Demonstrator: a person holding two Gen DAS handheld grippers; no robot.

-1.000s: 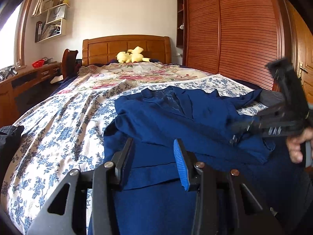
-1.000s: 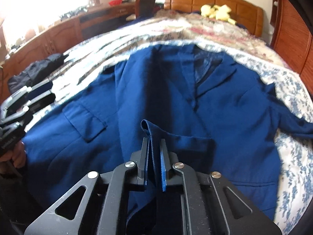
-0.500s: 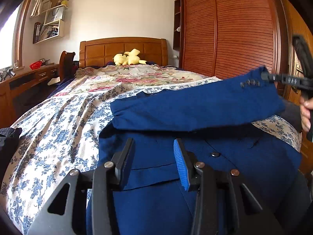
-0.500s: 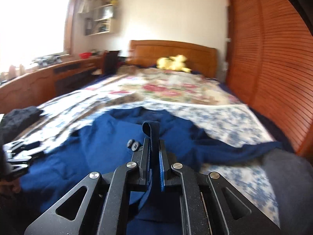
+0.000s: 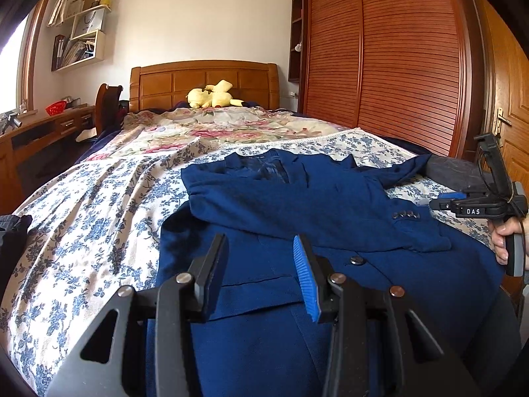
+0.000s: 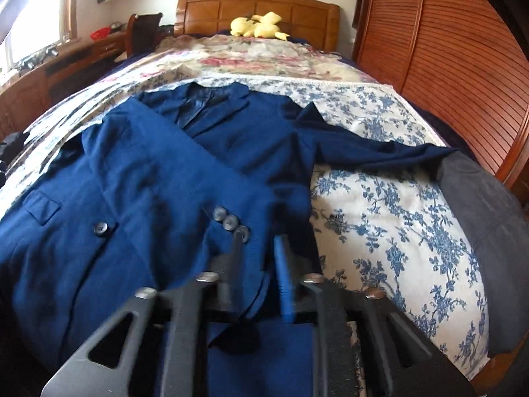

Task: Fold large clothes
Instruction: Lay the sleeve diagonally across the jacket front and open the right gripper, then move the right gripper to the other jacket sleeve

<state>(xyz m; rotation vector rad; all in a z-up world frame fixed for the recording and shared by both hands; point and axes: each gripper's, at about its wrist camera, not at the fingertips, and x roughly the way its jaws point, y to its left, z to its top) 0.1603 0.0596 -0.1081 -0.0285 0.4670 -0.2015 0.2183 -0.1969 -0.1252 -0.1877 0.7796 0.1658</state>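
Left wrist view: left gripper (image 5: 261,274), jaws spread, empty, over blue blazer (image 5: 297,198) lying on floral bedspread (image 5: 99,205); one sleeve (image 5: 330,211) folded across its front. Right wrist view: right gripper (image 6: 258,264), blurred, jaws parted, at sleeve cuff (image 6: 231,225); other sleeve (image 6: 373,149) outstretched.

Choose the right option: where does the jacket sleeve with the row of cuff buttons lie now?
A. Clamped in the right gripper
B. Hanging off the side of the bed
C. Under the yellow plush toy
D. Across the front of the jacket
D. The sleeve lies flat across the front of the blue jacket, its cuff buttons just ahead of the open right gripper.
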